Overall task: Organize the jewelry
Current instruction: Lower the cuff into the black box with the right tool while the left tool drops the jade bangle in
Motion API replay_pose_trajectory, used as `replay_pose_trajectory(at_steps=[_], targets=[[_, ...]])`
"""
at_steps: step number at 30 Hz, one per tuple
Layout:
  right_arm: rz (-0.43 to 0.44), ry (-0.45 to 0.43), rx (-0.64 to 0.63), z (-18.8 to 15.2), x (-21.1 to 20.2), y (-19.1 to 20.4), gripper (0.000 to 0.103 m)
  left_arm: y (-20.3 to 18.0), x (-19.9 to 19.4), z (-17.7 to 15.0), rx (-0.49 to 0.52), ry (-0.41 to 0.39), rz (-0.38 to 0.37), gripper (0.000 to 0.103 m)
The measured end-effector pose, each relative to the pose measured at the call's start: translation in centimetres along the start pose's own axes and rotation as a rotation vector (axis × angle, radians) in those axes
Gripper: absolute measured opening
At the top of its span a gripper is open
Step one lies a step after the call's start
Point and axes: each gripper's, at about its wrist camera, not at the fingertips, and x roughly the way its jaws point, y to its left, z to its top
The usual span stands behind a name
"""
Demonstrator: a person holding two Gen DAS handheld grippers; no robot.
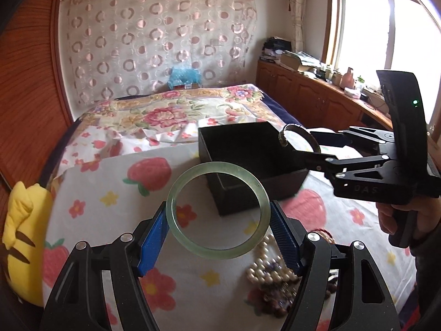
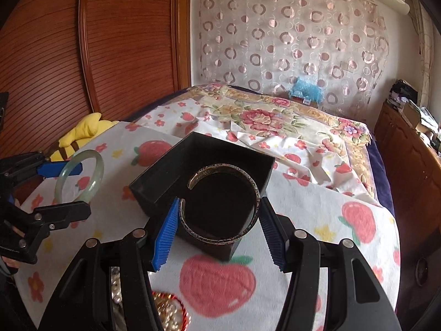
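Two bangles are in the air: the left gripper (image 1: 219, 230) pinches the jade bangle (image 1: 217, 211) short of the black box (image 1: 249, 149), the right gripper (image 2: 217, 229) pinches the metal cuff (image 2: 222, 202) over it, and either smooth ring may slip and miss the box.

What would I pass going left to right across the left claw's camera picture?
Yellow plush toy → jade bangle in the left claw → black box → silver cuff bracelet in the right claw.
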Motion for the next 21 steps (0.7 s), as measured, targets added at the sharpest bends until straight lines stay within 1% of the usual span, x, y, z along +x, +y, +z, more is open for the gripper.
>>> replay_pose_trajectory(at_steps=[5,7,9,16,19,21], targets=[[0.033,0.012,0.025,0.8,1.9,-1.0,0.061,0.3,0.7,1.1,0.001,-0.005,0.012,0.068],[0.038,-0.005,0.05,0.9,1.9,-1.4,0.07,0.2,1.0,1.4,0.002,-0.007,0.016,0.068],[0.059,-0.02,0.087,0.8,1.5,-2.2,0.073,0.0,1.3,1.9,0.004,-0.006,0.018,0.068],[0.012,-0.026,0.127,-1.2,-0.5,-3.8,0.073,-1.4,3.1,3.3,0.036,-0.001,0.022,0.068],[-0.009,-0.032,0.144,-2.3,-1.4,-4.6,0.073,-2.1,4.4,4.1,0.058,0.011,0.026,0.068],[-0.008,-0.033,0.156,-3.0,-1.9,-5.0,0.073,-2.8,5.4,4.5,0.074,0.023,0.038,0.068]])
